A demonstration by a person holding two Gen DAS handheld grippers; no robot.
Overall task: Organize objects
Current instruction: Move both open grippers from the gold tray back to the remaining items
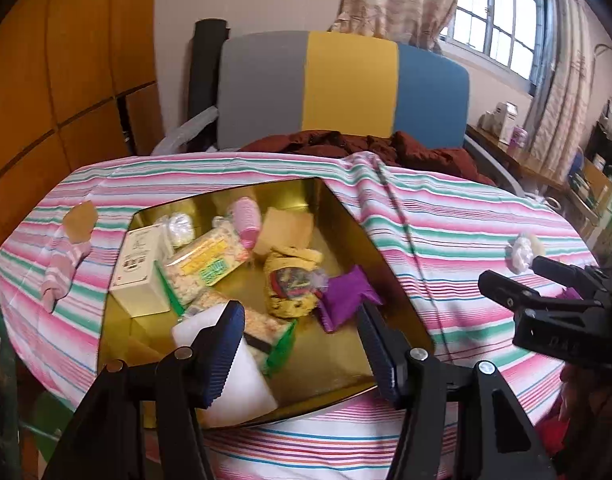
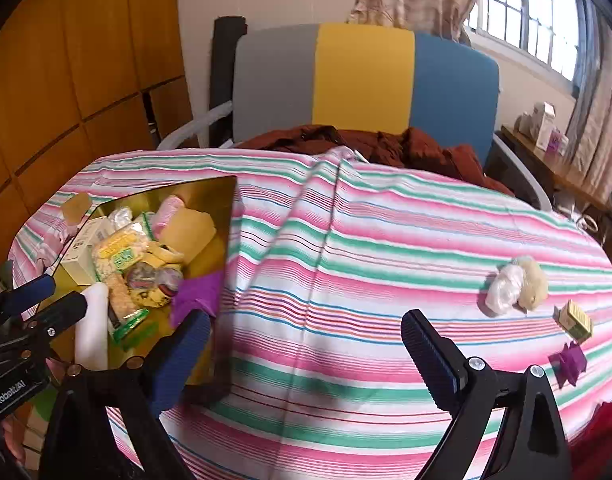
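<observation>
both grippers empty, jaws apart: left gripper [image 1: 302, 320] over the gold tin [image 1: 341, 216], right gripper [image 2: 306, 340] over bare cloth. next, probably the white wad [image 2: 503, 286] near the table's right edge (grip gently).

The white block [image 1: 226, 364] in the tin [image 1: 345, 360] is partly covered by the left gripper [image 1: 302, 344]; print on the packets [image 1: 210, 264] is too blurred to read; the red cloth [image 2: 609, 440] is cut off at the right wrist view's corner; the worktop's near edge lies out of frame.
</observation>
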